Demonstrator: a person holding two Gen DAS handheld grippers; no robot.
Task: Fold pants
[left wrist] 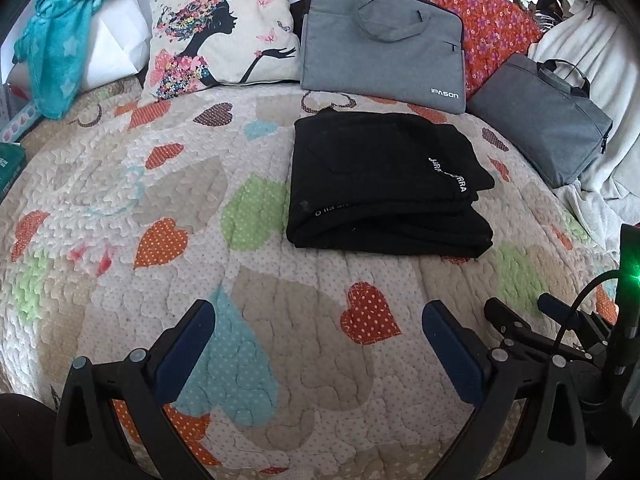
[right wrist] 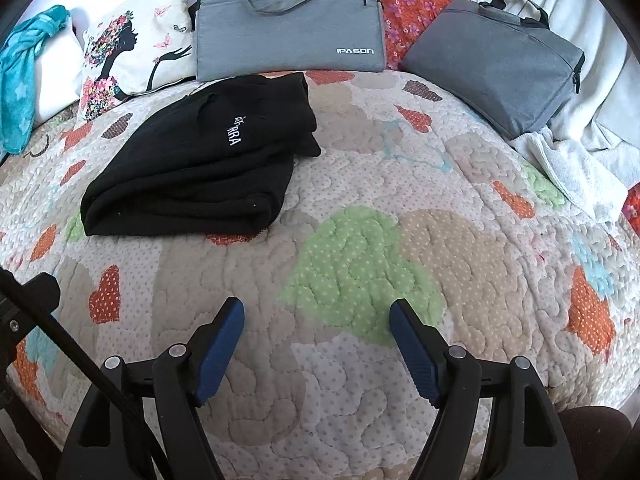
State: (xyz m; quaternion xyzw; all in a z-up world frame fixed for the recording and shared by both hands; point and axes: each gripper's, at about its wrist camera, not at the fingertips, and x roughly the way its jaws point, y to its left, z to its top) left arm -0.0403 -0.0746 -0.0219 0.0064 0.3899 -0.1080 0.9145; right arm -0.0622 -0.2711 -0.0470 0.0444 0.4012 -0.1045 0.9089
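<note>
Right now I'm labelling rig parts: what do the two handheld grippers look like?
The left gripper and the right gripper match: black plastic frames with round silver pivot pins and ribbed dark-blue finger pads. A black cable and a green light show on the right gripper's body.

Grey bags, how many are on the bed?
2: the light grey fabric laptop bag leans behind the folded black pants; the darker grey fabric bag lies to its right.
</note>
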